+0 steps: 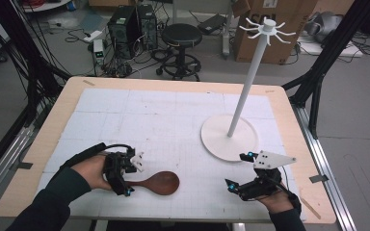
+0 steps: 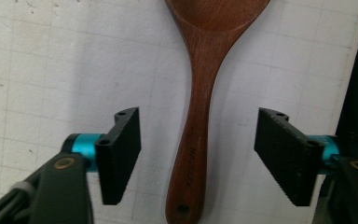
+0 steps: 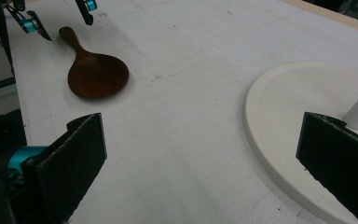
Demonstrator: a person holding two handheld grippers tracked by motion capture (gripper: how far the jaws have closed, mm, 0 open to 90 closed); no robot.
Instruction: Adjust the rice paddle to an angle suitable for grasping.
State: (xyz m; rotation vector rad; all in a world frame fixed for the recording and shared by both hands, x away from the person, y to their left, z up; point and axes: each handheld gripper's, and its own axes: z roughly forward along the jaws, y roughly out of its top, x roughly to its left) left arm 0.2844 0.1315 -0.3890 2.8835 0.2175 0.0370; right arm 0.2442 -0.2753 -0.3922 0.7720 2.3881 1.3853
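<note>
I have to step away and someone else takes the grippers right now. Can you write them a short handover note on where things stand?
Left gripper: jaws astride the handle of the wooden spoon, one on each side, pads not touching it; nothing gripped.
Right gripper: jaws wide open, empty, hovering by the base of the white hook stand.
Spoon: flat on the white grid mat, bowl toward the stand, handle end with its hole nearest the left gripper.
Done: left gripper lined up on the handle.
Left: close on the handle and lift; probably the spoon then goes on one of the stand's hooks.
</note>
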